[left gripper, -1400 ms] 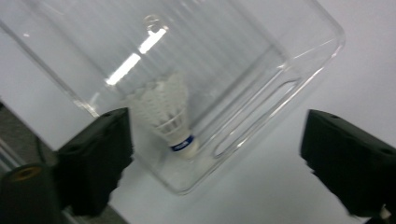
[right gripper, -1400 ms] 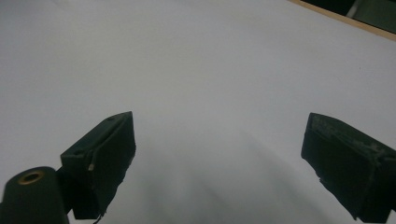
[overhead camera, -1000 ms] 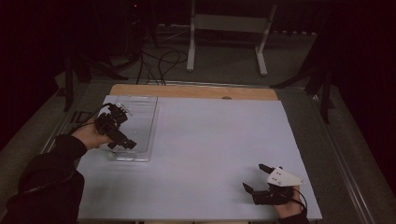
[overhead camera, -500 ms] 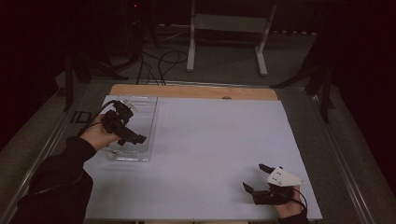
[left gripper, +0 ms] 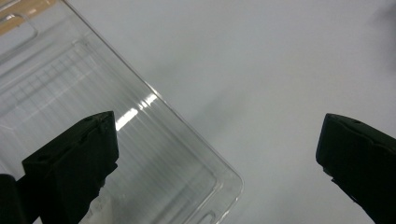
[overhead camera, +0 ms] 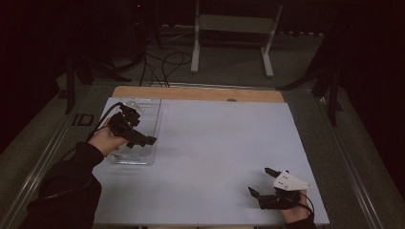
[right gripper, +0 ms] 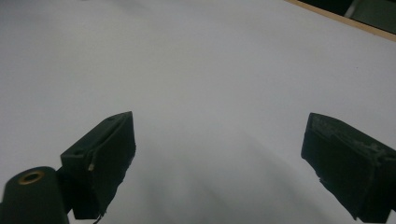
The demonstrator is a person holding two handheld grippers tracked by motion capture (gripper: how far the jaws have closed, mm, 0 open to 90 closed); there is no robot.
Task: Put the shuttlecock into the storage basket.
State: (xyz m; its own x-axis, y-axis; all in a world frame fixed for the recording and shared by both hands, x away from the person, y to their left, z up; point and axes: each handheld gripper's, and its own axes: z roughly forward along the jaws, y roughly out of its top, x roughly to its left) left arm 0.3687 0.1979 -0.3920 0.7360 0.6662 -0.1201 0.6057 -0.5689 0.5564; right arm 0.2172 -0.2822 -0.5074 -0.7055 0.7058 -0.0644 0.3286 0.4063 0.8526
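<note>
Both grippers stand with jaws spread wide and nothing between them. Held over the table's left side, the left gripper [overhead camera: 143, 140] hovers above the near part of a clear plastic tray [overhead camera: 145, 110]; in the left gripper view the tray [left gripper: 93, 93] shows ribbed and glossy, its rounded corner between the two jaws, one jaw over the tray and the other over bare sheet. Well apart, the right gripper [overhead camera: 261, 182] sits low at the near right corner, a grey three-cornered plate on top, facing open white surface [right gripper: 196, 70]. A pale sheet [overhead camera: 224, 152] covers nearly the whole table, leaving a strip of wooden edge [overhead camera: 200, 93] along the far side. Beyond it the room is dark: a grey floor, a white metal stand [overhead camera: 234, 28], and loose black cables [overhead camera: 162, 62] trailing near the back left.
</note>
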